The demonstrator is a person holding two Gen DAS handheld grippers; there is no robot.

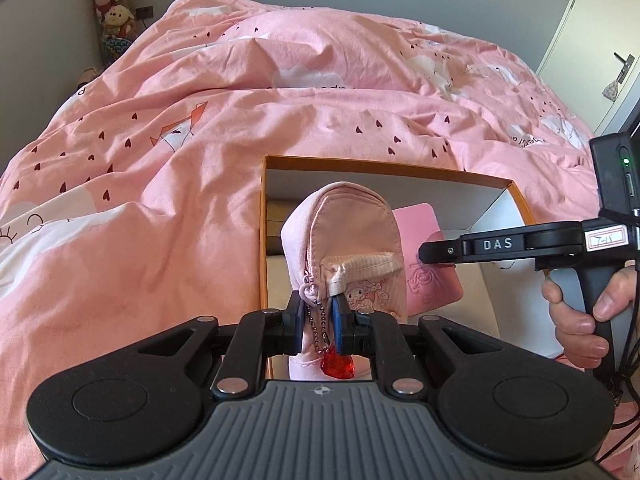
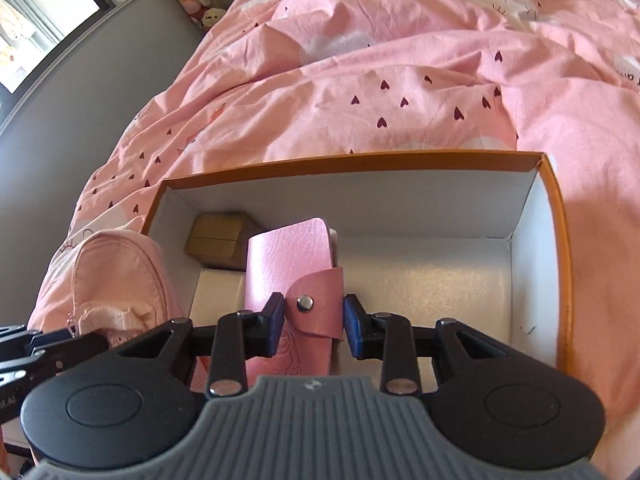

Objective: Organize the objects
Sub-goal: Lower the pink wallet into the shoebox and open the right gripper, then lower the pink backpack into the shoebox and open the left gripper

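Your left tongs (image 1: 320, 322) pinch the pouch (image 1: 340, 248) by its zipper tab, hanging mid-frame at the box (image 2: 554, 216) rim. Right tongs (image 2: 314, 326) hold the wallet (image 2: 294, 268) upright inside, likely for compact stowing.

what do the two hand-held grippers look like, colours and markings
Each hand-held gripper, left and right, has a ribbed grey body, black linkage arms with silver rivets, round black discs, and blue pads. From the left wrist view, the right one carries white "DAS" lettering, a black handle, cables and a green light.
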